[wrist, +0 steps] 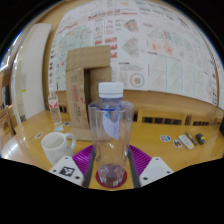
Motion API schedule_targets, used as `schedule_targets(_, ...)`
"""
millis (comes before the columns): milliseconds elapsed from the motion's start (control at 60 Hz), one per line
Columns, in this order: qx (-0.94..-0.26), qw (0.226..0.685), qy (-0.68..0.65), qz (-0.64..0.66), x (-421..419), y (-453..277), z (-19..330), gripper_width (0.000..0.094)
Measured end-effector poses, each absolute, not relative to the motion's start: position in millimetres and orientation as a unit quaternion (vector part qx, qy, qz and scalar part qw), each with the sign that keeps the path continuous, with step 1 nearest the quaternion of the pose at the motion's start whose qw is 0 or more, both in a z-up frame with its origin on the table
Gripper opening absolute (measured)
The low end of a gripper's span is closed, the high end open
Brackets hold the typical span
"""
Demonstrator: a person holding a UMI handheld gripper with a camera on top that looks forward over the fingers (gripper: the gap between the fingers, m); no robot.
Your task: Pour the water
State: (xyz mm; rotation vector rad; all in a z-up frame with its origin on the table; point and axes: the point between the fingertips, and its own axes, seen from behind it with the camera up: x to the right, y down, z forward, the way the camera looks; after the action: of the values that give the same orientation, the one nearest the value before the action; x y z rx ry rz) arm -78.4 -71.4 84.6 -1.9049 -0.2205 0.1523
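A clear plastic water bottle [111, 135] with a white cap stands upright between my fingers. My gripper [111, 160] is shut on it: the purple pads [84, 157] meet its sides at left and right with no gap showing. A red round coaster [111, 178] shows under the bottle's base. A white mug [56, 147] stands on the wooden table [170, 150], just left of the left finger. I cannot tell how much water is in the bottle.
A tall cardboard box [84, 88] stands behind the bottle and mug. Small items [185, 141] lie on the table at the right, beyond the right finger. A wall covered with large printed sheets [160, 55] closes off the back.
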Motion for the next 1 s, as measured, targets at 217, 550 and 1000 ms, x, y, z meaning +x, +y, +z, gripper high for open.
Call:
schedule_targets(217,-0.836,0.542,-0.082,0.018,-62.2,-134.8,106.9,0.0852)
schedule_targets(550,-0.844,0.534,-0.039,-0.036,-70.0,-335.8,172.0,0.0851)
schedule_targets(1000,-0.841,0.538,0.001,-0.050,-112.3,-496.4,203.0,0.0852)
